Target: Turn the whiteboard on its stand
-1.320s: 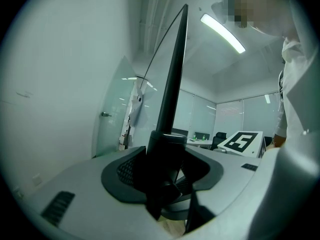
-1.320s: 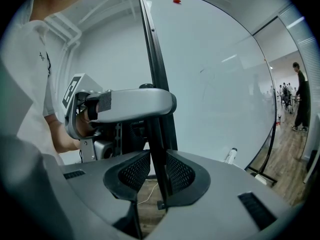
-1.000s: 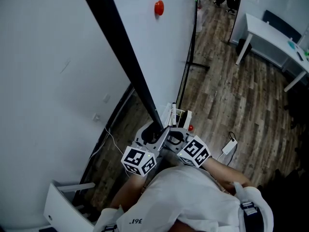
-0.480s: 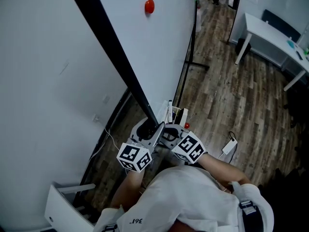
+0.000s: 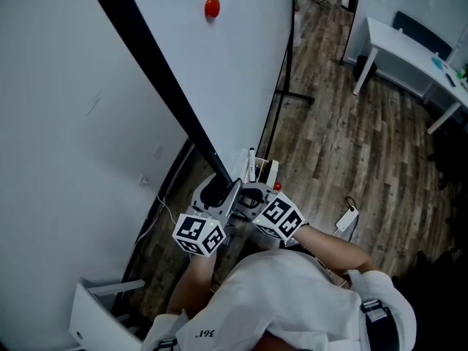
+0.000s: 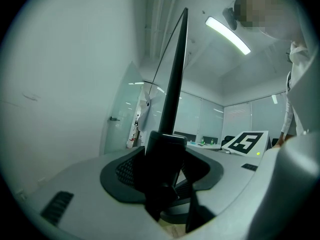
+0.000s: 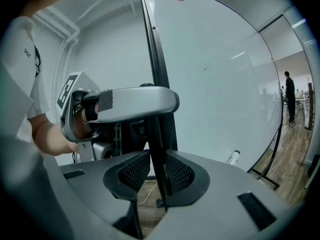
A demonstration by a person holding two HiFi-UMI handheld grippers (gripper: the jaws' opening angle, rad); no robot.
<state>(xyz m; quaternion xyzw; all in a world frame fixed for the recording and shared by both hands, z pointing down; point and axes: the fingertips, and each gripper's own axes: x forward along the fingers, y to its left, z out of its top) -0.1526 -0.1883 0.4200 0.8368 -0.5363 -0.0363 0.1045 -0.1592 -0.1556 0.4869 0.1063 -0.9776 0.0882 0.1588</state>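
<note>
The left gripper (image 6: pixel 162 171) has its jaws clamped on the whiteboard (image 5: pixel 241 57) at its black edge. The right gripper (image 7: pixel 152 176) clamps the same edge, just beside it.

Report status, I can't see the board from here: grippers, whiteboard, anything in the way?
Both shut on the whiteboard edge: left hand-held gripper, right hand-held gripper. Board on its stand, red magnet on its face. Wall close alongside.
</note>
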